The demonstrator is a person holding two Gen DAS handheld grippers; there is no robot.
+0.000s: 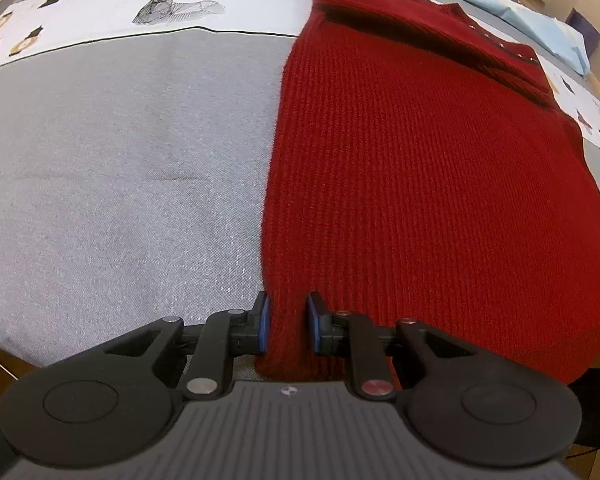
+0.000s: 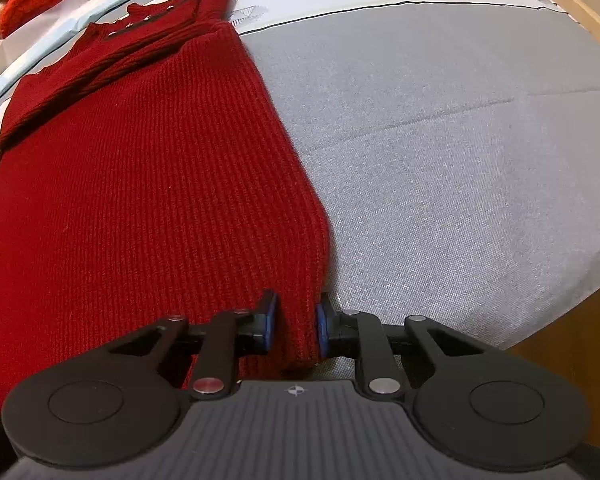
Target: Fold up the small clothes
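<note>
The likeliest trouble from here is an uneven lift. Each hand-held gripper has only a narrow bunch of the knit at one bottom corner, and this ribbed red sweater (image 1: 420, 200) looks soft and stretchy. If one side rises faster or pulls harder than the other, the hem could skew, the fold would land crooked, and the sleeves already laid across the chest, far ahead of the fingers, might slide out of place. A thin bite could also slip free partway over.

The left hand-held gripper (image 1: 288, 322) sits at the sweater's near left corner, its blue pads (image 1: 264, 320) narrowly parted with a ridge of red knit filling the gap between them; it looks pinched on the cloth. The right hand-held gripper (image 2: 297, 324) mirrors it at the near right corner, the pads (image 2: 322, 326) set close with the sweater's edge gathered between, seemingly gripped as well.

The sweater itself lies flat on the grey worktop (image 1: 120, 160), stretching straight ahead from both grippers, collar at the far end near the printed cloth (image 1: 140, 12).
</note>
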